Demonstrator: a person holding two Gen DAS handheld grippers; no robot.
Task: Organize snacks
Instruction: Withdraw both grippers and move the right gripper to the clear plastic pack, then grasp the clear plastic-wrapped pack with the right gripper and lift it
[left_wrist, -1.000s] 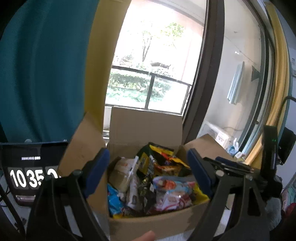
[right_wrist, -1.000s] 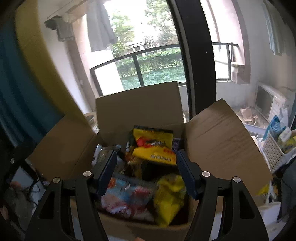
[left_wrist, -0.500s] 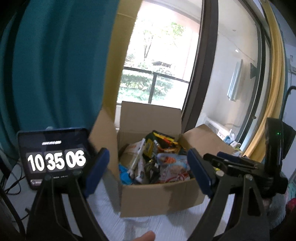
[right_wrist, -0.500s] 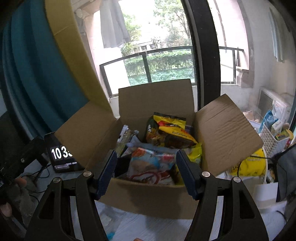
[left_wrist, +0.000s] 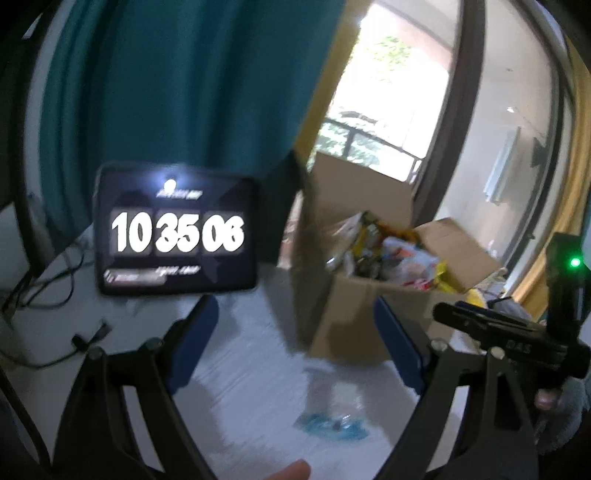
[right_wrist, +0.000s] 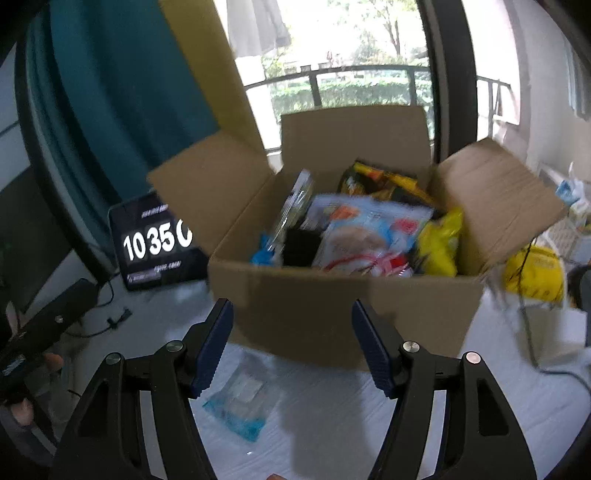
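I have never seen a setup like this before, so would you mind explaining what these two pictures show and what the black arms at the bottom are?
There is no robot here: a person holds a two-finger gripper in each hand, and each gripper carries a wide-angle camera looking along its fingers. One picture comes from the left gripper, the other from the right gripper. Both stand open with nothing between their blue pads.

On the white table stands an open cardboard box full of snack bags. A small clear packet with a blue end lies on the table in front of it. Left of the box a tablet shows a clock. Behind are a teal curtain and a window.
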